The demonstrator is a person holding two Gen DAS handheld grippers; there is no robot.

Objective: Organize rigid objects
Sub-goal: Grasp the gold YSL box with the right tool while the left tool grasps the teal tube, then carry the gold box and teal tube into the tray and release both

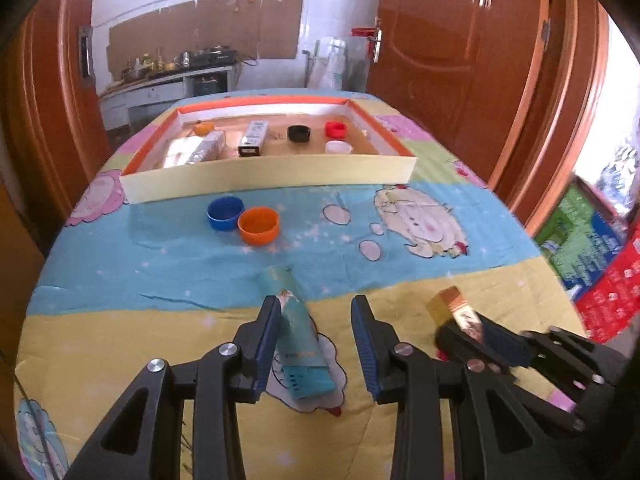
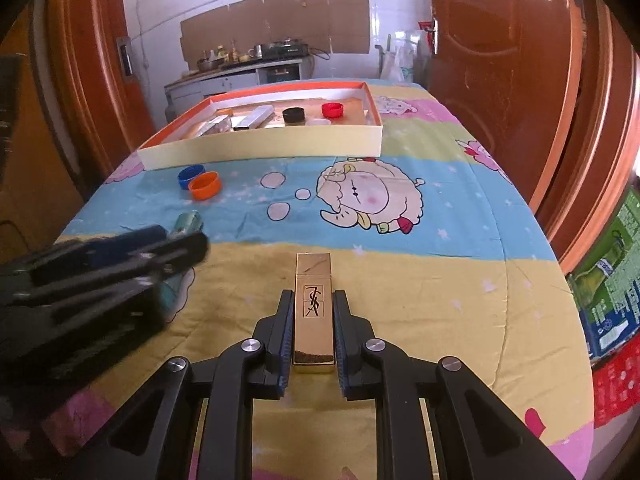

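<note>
Two hand-held grippers work low over a desk covered with a cartoon sheep cloth (image 2: 400, 288). The right hand-held gripper (image 2: 312, 304) has its fingers closed against both long sides of a gold rectangular case (image 2: 314, 308), which lies lengthwise between them with its far end sticking out past the fingertips; a monogram shows on its top face. The case rests on the yellow band of the cloth.

The left hand-held gripper (image 1: 318, 312), just to the left of the right one, is spread wide. A teal tube-shaped box (image 1: 298, 332) lies on the cloth between its fingers, touching the left finger's pad (image 1: 267, 340) and apart from the right finger. The box runs on beyond the fingertips, though that far part is blurred.

Farther ahead of the left hand-held gripper, on the blue band, a blue cap (image 1: 225, 213) and an orange cap (image 1: 258, 225) sit open side up and touching each other.

Beyond the caps, at the far end of the desk, is a shallow tray with an orange rim (image 1: 264, 176). Inside it are a black cap (image 1: 299, 133), a red cap (image 1: 335, 129), a white cap (image 1: 338, 147), a small orange cap (image 1: 203, 127), a black-and-white carton (image 1: 253, 139) and a silvery packet (image 1: 202, 150).
</note>
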